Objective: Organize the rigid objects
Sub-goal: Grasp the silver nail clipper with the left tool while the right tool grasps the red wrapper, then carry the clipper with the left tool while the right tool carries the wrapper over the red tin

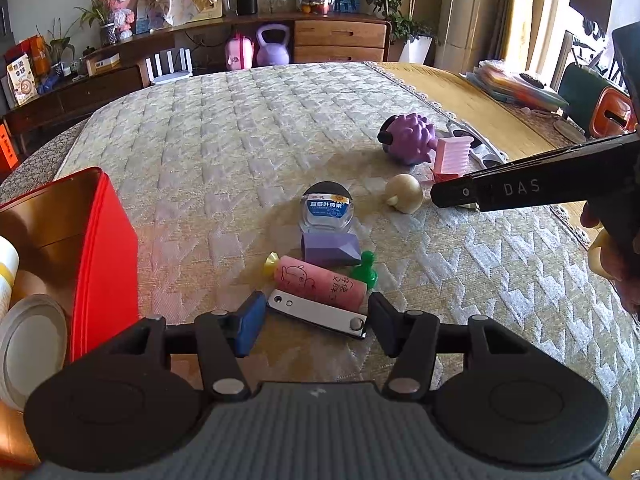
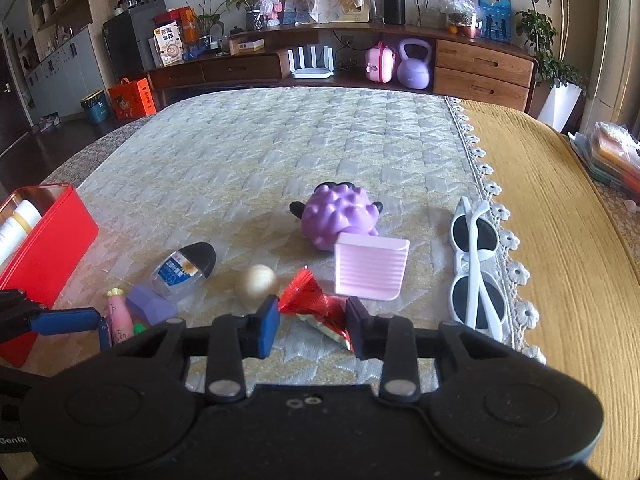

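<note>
From the left wrist view, the left hand-held gripper (image 1: 316, 322) hangs low over the quilted bed (image 1: 240, 128), its 2 fingers clamped on the ends of a silver nail clipper (image 1: 316, 314) that lies flat on the cover. Just behind the clipper lies a pink tube (image 1: 320, 282) with a yellow cap, a green pawn (image 1: 365, 270) at its right end and a purple block (image 1: 330, 248) touching it from behind. A small clear bottle (image 1: 328, 208) with a black cap and blue label lies beyond the block. A cream ball (image 1: 404, 193) sits to the right, and further back a purple spiky toy (image 1: 408, 136) and a pink ridged board (image 1: 452, 156). An open red tin (image 1: 108, 240) stands at the left edge. The right hand-held gripper (image 1: 456, 194) reaches in from the right, its tip down near the ball.

From the right wrist view, the right hand-held gripper (image 2: 312, 324) is closed on a red candy wrapper (image 2: 320, 308), both pads pressing its sides. The ball (image 2: 256, 282) lies just left of it, the pink board (image 2: 370, 266) just behind, touching the purple toy (image 2: 340, 220). White sunglasses (image 2: 476, 272) lie folded at the lace edge to the right. The red tin (image 2: 44, 248) holds 2 white bottles (image 2: 16, 220).
</note>
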Motion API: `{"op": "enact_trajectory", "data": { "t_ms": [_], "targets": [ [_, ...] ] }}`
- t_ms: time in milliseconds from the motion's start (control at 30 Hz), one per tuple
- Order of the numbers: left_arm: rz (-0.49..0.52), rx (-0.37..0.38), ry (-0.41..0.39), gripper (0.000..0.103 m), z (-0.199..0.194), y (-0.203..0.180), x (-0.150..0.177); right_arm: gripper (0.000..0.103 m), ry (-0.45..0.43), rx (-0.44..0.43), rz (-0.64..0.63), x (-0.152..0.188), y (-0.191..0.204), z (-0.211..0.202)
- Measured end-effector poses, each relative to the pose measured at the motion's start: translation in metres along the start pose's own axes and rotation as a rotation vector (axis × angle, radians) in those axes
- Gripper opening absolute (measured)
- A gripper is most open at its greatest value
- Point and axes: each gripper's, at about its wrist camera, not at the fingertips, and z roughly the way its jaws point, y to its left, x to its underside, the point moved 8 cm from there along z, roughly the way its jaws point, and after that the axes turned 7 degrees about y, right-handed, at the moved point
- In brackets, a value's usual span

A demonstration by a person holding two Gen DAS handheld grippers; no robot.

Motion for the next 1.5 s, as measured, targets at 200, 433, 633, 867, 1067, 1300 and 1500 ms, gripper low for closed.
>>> {"op": "enact_trajectory", "data": {
  "t_ms": [200,433,633,867,1067,1300,1500],
  "targets": [
    [-0.014,0.006,0.009,0.056,-0.006,0.002,0.005,0.034,-0.025,-0.001,-0.005,0.007,0.008,-0.017],
    [-0.040,0.025,0.011,0.056,-0.023,0.004,0.012,0.034,-0.022,-0.020,-0.001,0.016,0.022,-0.039],
    [-0.047,0.039,-0.008,0.056,-0.048,0.004,0.014,0.034,-0.029,-0.034,-0.009,0.019,0.042,-0.062],
    [-0.063,0.056,-0.040,0.056,-0.081,0.012,0.016,0.034,-0.054,-0.053,-0.038,0.018,0.072,-0.093],
    [-0.086,0.052,-0.063,0.056,-0.108,0.026,0.019,0.034,-0.068,-0.072,-0.074,0.013,0.100,-0.109],
    [-0.125,0.037,-0.100,0.056,-0.136,0.053,0.022,0.035,-0.084,-0.102,-0.130,0.003,0.139,-0.120],
    [-0.152,0.010,-0.122,0.056,-0.151,0.077,0.024,0.035,-0.088,-0.129,-0.178,-0.006,0.172,-0.120]
  ]
}}
